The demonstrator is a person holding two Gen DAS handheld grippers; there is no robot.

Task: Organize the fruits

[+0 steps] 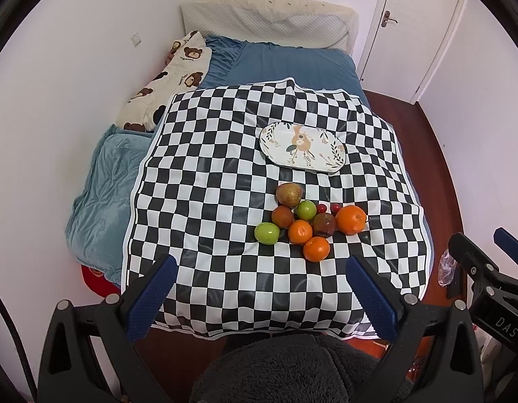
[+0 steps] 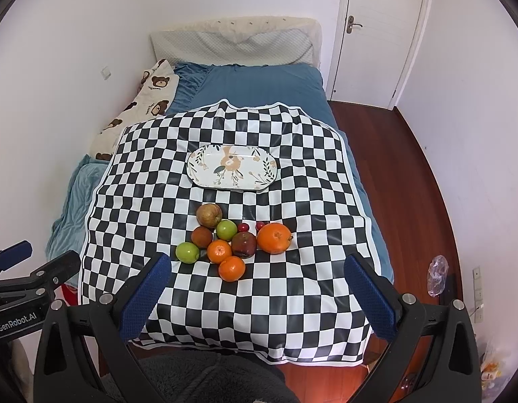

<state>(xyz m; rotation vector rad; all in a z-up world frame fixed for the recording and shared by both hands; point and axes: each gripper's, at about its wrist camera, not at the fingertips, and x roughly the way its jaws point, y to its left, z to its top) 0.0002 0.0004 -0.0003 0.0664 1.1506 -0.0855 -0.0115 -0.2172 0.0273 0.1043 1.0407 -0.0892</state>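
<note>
A cluster of fruit lies on the checkered cloth (image 1: 225, 174): a large orange (image 1: 351, 219), two small oranges (image 1: 300, 232) (image 1: 316, 249), two green apples (image 1: 267, 233) (image 1: 306, 210), a dark red apple (image 1: 324, 224), a brown fruit (image 1: 282, 216), a tan pear-like fruit (image 1: 288, 194) and two small red fruits (image 1: 322, 207). An empty oval floral plate (image 1: 303, 146) sits beyond them. My left gripper (image 1: 260, 297) is open, held back near the cloth's front edge. My right gripper (image 2: 257, 294) is open, also short of the fruit (image 2: 232, 241) and plate (image 2: 232, 167).
The cloth covers a blue bed (image 1: 285, 63) with a bear-print pillow (image 1: 171, 77) at the left and a headboard at the far wall. Wooden floor (image 2: 410, 174) and a door (image 2: 376, 33) lie to the right. A plastic bag (image 2: 437, 275) sits on the floor.
</note>
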